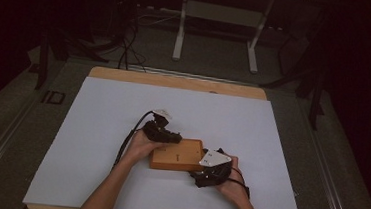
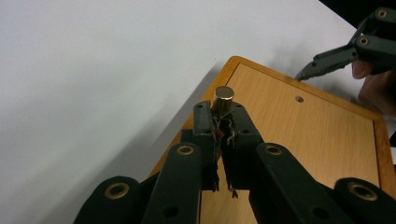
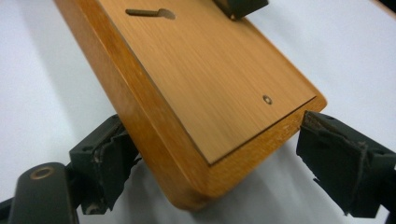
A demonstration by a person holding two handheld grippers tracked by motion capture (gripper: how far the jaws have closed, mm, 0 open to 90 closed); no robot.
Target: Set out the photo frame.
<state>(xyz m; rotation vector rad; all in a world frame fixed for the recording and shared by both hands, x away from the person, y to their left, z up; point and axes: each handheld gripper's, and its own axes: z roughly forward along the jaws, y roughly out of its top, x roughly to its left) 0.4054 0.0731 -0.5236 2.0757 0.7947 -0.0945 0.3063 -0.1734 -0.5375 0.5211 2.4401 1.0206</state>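
A flat wooden box lies on the white sheet, near the front. Its top has a keyhole slot and a small round hole. My left gripper hovers over the box's left end, shut on a small metal cylinder that stands upright between its tips. My right gripper straddles the box's near right corner; one pad touches the long side and the other the short end. Its jaw tip also shows beyond the box's far edge.
The white sheet covers most of the wooden table, with bare room to the left, right and behind the box. Cables trail from both grippers. Beyond the table, a white desk frame stands on the dark floor.
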